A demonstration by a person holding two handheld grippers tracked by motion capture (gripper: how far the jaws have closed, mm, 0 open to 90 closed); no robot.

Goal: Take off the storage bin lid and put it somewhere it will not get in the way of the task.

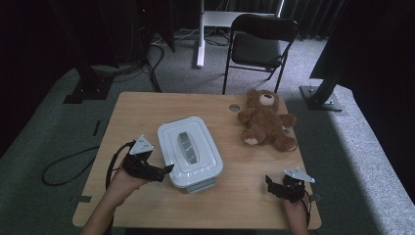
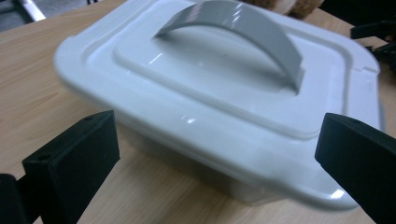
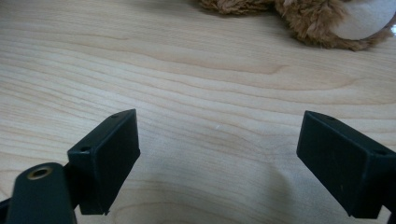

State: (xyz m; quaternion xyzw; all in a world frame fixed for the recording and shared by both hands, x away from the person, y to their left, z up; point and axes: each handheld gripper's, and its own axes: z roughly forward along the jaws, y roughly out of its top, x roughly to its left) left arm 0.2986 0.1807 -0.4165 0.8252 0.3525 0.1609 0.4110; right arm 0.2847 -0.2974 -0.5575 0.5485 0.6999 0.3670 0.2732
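A white lidded plastic box (image 1: 190,152) with a grey arched handle (image 1: 186,147) sits mid-table. In the left gripper view the box (image 2: 219,98) lies just ahead of the wide-apart jaws. My left gripper (image 1: 165,170) is open, close to the box's left side, holding nothing. A brown teddy bear (image 1: 264,120) lies at the back right of the table. My right gripper (image 1: 270,183) stands open near the front right edge, over bare wood, well short of the bear's foot (image 3: 359,21).
The wooden table (image 1: 147,112) has a small round hole cover (image 1: 234,107) near its back edge. Behind the table are a black folding chair (image 1: 259,44), a white stand leg (image 1: 200,34) and cables on grey carpet.
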